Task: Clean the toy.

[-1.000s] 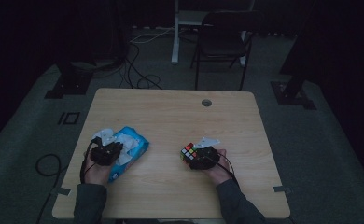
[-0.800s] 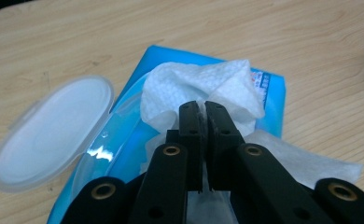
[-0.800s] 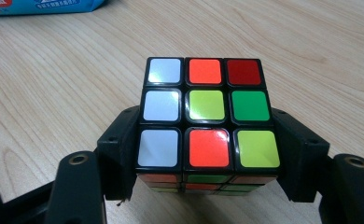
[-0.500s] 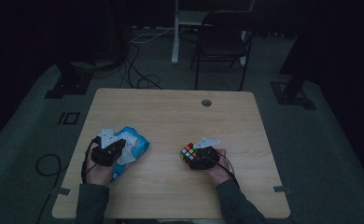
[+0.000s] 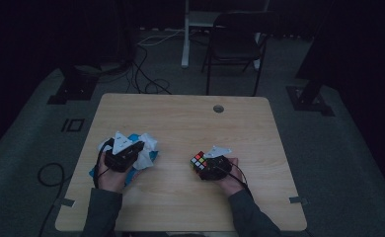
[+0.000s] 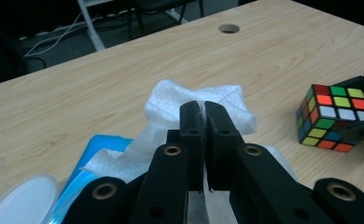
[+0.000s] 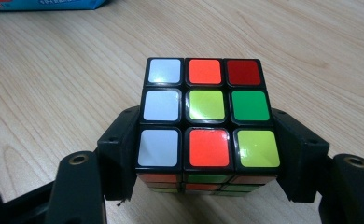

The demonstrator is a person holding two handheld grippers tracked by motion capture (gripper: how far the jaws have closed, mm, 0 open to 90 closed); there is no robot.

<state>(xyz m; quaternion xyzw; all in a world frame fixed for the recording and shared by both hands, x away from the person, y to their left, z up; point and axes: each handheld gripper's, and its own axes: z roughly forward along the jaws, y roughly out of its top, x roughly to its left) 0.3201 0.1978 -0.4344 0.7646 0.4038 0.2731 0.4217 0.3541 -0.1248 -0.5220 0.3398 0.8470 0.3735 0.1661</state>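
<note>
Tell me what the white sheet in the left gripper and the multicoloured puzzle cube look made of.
White crumpled sheet: likely nonwoven wipe fabric, matte, with a fine dimpled texture and soft folds. Multicoloured puzzle cube: seemingly hard plastic, black glossy frame, shiny coloured tiles catching glare.

From where I stand, no writing can be read anywhere. The blue packet (image 7: 40, 4) by the table's (image 5: 180, 118) left edge carries a strip of red print along its side in the right gripper view, but it is cut off at the frame's top and too blurred to make out. The cube's (image 7: 208, 116) stickers are plain colours with no marks or letters.
</note>
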